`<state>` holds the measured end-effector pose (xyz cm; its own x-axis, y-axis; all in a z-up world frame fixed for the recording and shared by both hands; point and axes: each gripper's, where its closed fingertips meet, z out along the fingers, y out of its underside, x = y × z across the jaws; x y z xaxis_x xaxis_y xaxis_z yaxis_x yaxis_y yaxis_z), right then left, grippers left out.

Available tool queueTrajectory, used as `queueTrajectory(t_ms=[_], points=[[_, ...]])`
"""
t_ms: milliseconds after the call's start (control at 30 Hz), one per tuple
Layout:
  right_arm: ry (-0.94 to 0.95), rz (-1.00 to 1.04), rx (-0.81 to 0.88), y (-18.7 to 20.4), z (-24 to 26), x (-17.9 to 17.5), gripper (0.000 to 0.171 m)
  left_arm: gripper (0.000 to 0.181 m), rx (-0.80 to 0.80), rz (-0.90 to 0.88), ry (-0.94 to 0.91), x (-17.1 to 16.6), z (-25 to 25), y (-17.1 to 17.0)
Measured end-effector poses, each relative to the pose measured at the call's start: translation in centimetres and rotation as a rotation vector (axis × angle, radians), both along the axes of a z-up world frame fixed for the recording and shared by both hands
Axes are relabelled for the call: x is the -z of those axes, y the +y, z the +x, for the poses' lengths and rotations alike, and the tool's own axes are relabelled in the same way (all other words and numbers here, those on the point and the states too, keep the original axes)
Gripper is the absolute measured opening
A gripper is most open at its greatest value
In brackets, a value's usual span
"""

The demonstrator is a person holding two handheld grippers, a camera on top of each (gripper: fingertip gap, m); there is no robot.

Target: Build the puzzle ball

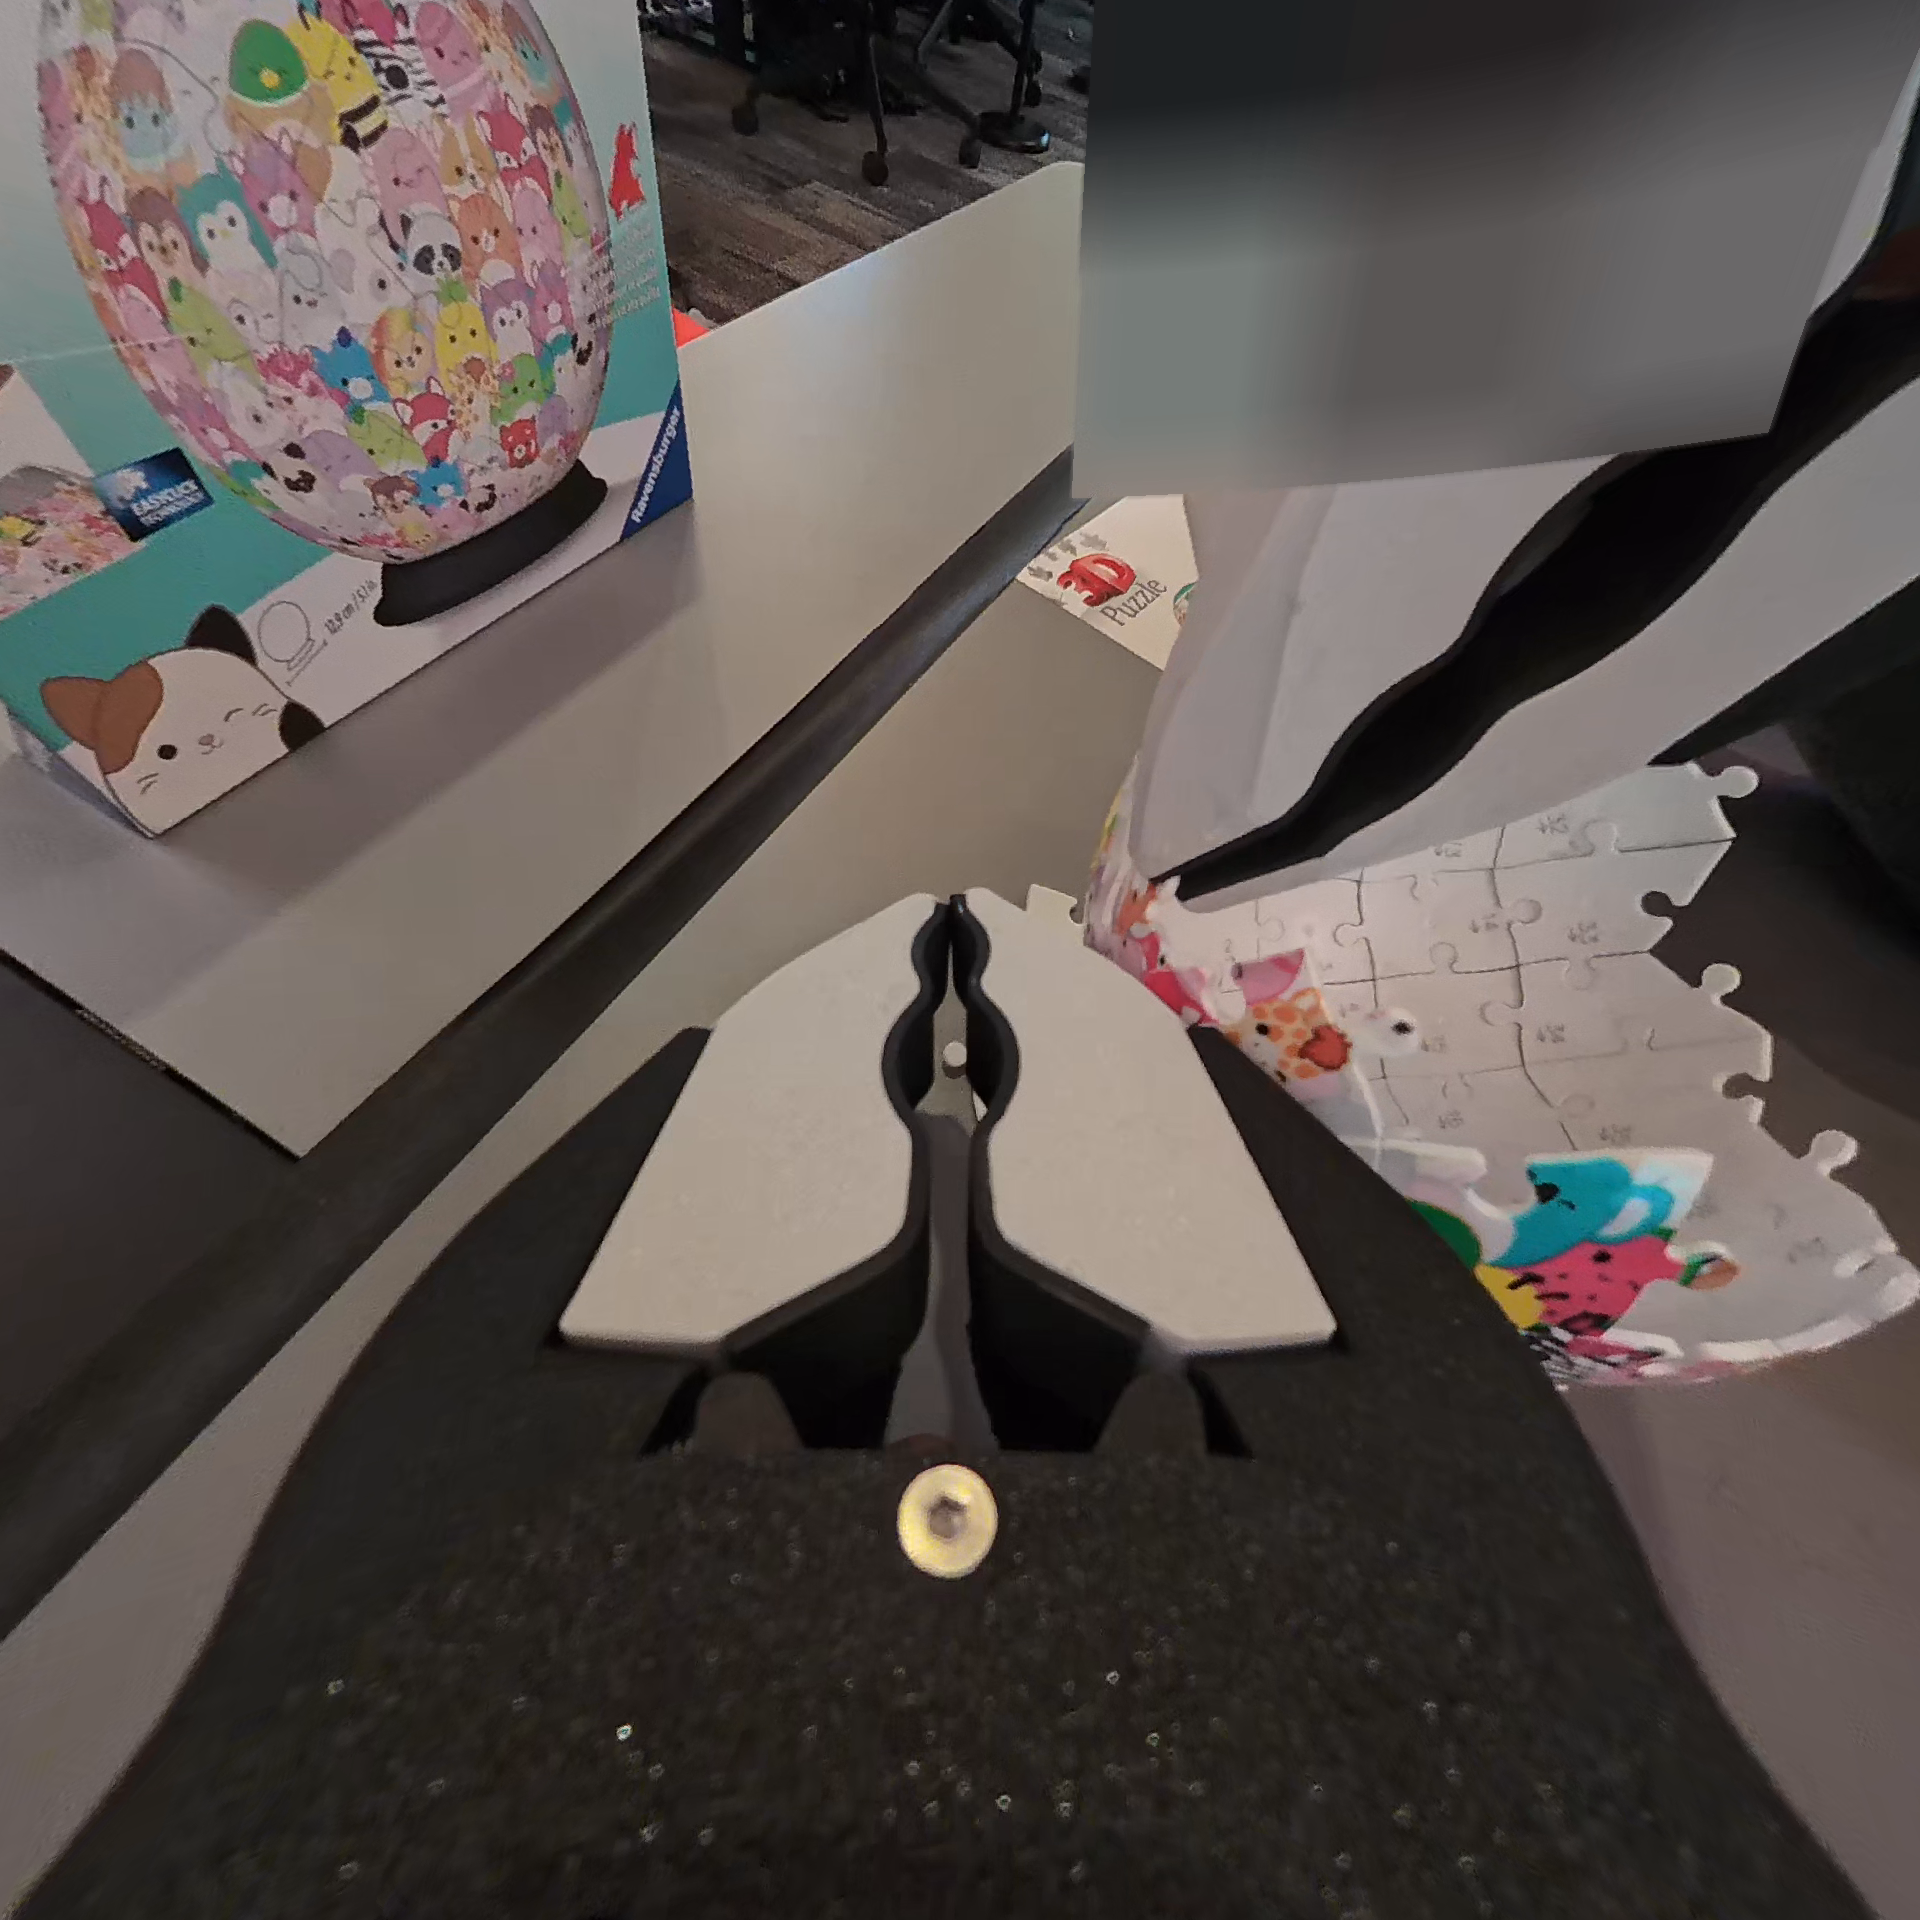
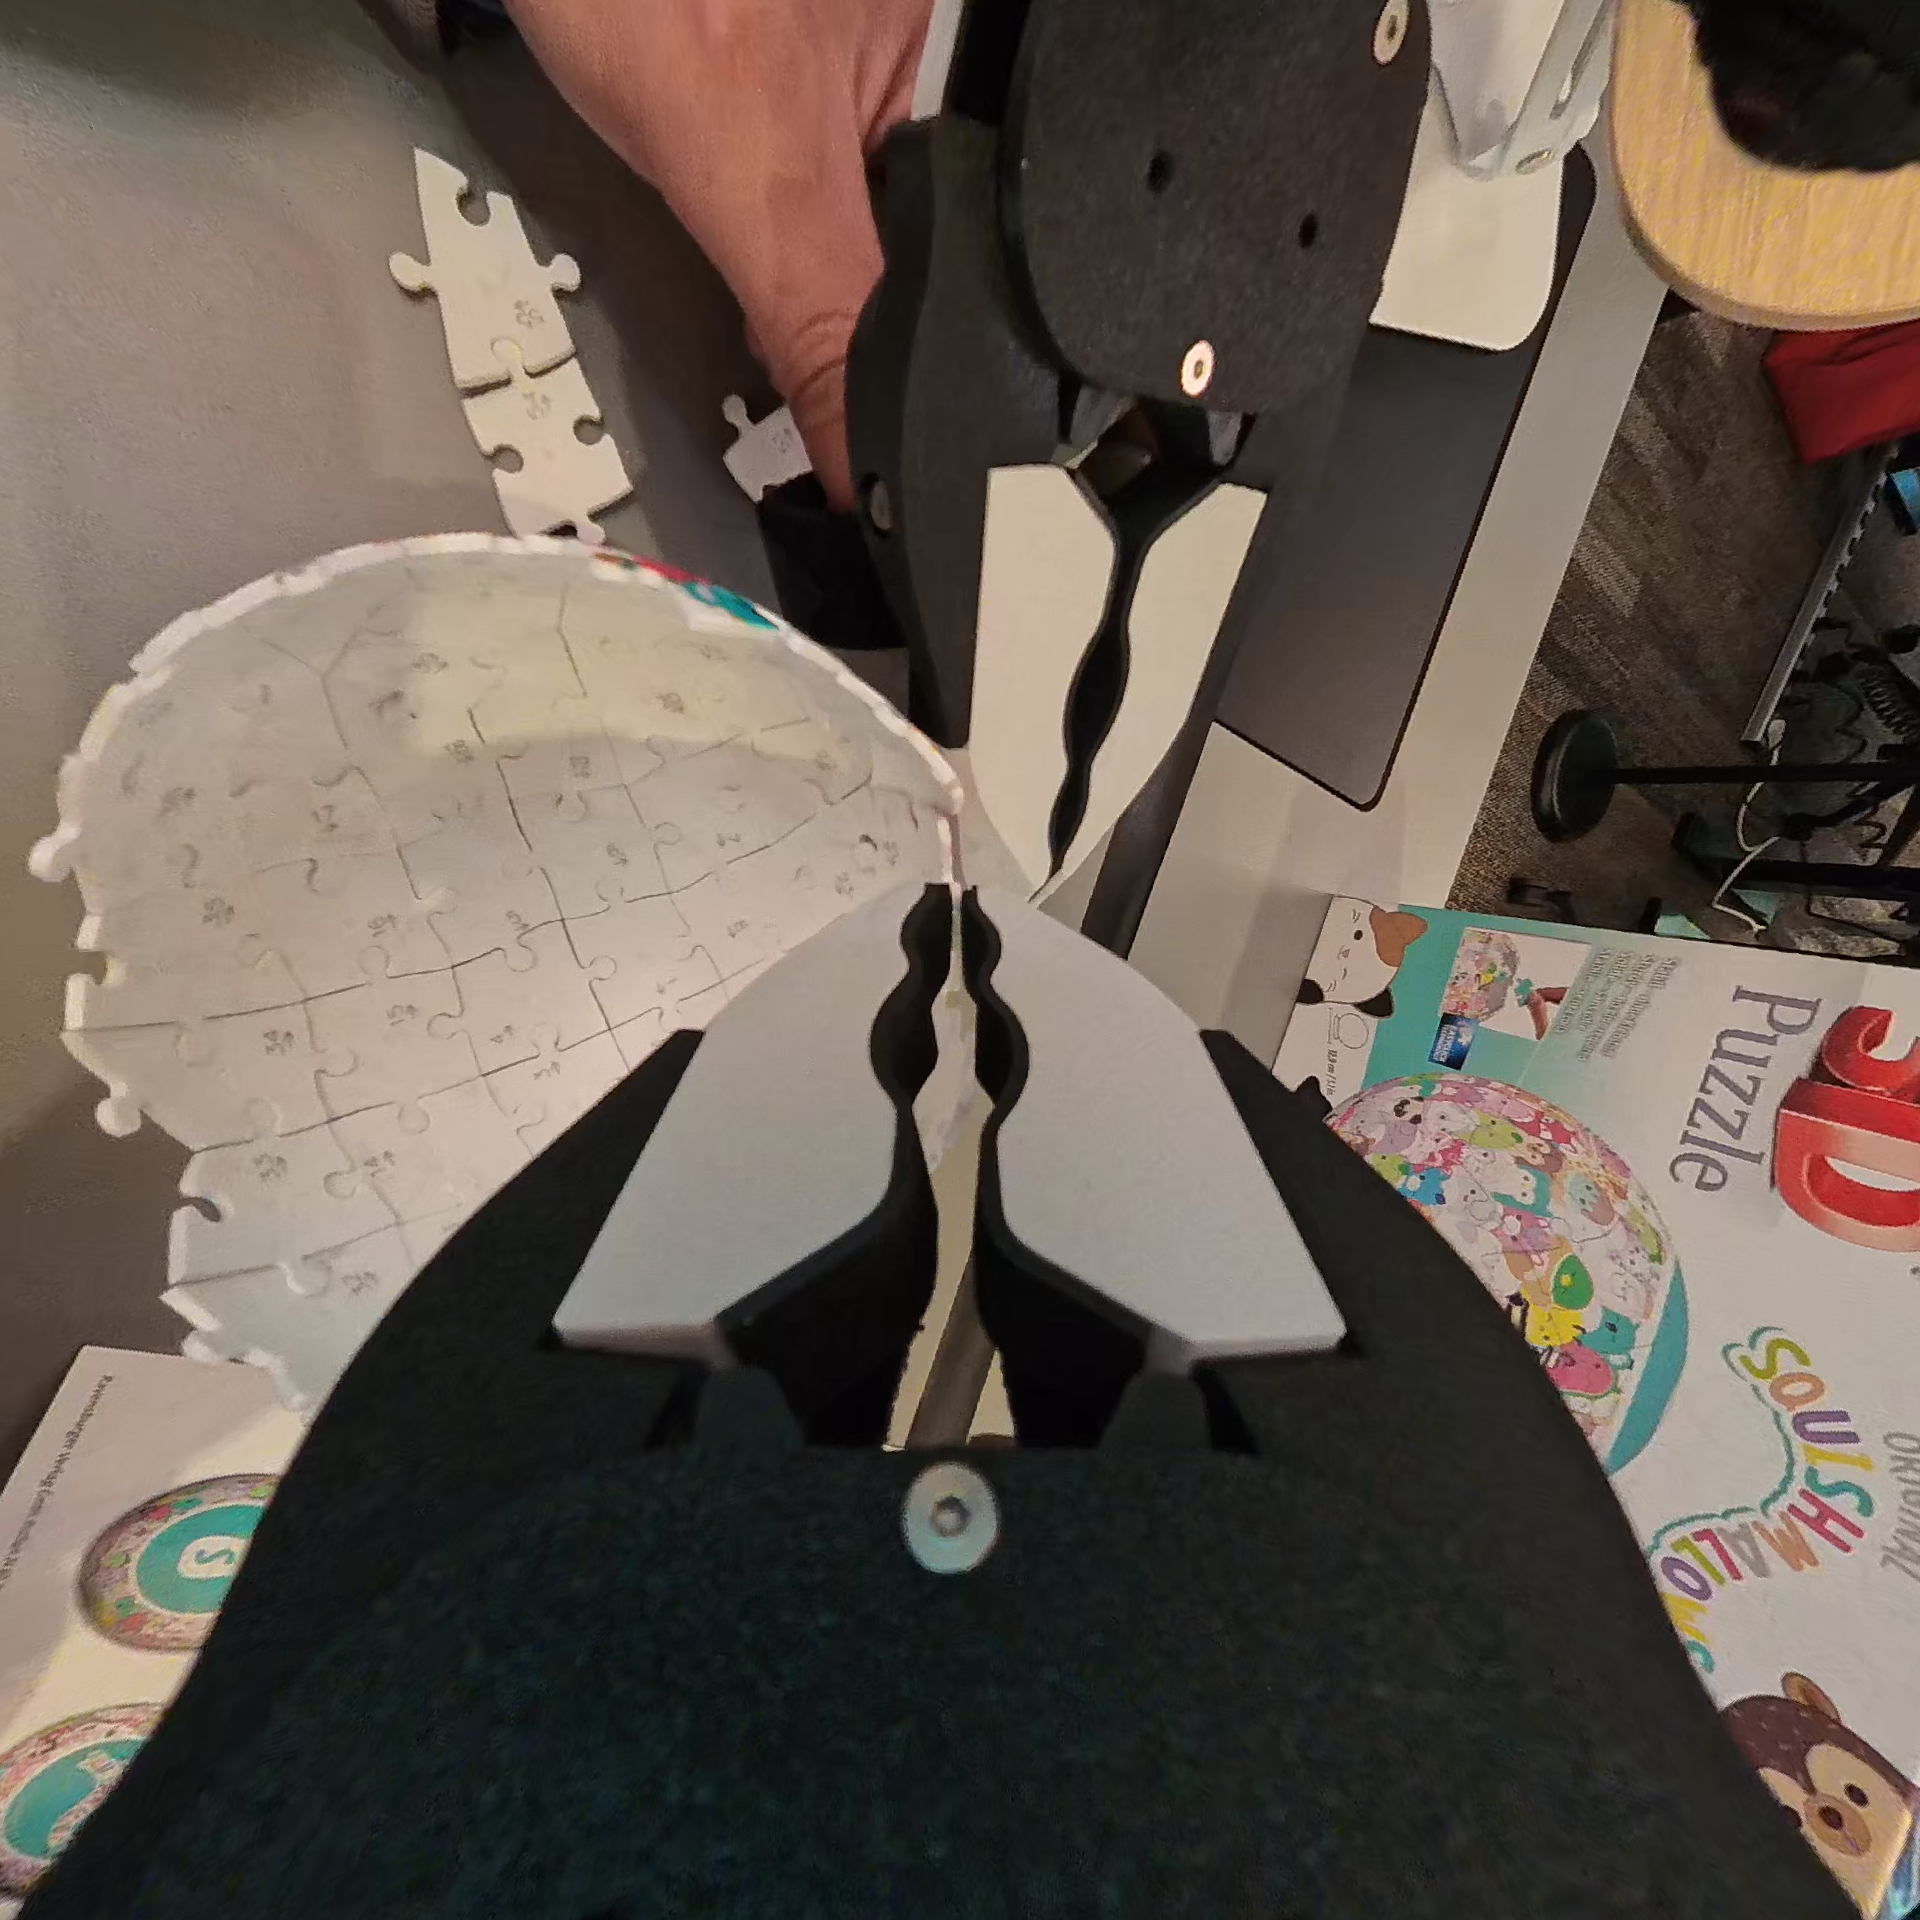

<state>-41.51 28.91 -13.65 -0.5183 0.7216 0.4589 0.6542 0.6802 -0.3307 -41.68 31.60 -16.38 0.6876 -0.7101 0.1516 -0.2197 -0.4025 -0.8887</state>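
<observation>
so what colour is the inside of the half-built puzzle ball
Plain white with small grey markings on each piece, best seen in the right wrist view: puzzle ball.

Puzzle shell [image 2: 436, 883]: matt white plastic-looking inside, glossy printed outside. Gripper [image 2: 958, 904] bodies look rough, grainy black w/ smooth matt grey fingers [image 2: 790, 1143] and a shiny metal screw [image 2: 948, 1523]. Box [image 1: 312, 364] is glossy printed card; table [image 1: 582, 748] smooth matt grey.

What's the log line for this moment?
right tool shut on shell rim | left tool shut beside it | loose pieces on table
</observation>
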Motion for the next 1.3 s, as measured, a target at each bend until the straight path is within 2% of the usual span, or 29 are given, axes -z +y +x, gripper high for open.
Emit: queueTrajectory(t_ms=[1100, 1300], points=[[0.03, 0.067, -0.052, 0.0, -0.5, 0.2, 0.002, 0.0, -0.026, -0.05, 0.017, 0.9, -0.7, 0.3], [0.039, 0.062, -0.062, 0.0, -0.6, 0.2, 0.002, 0.0, -0.03, -0.148, 0.166, 3.4, -1.5, -0.2]])
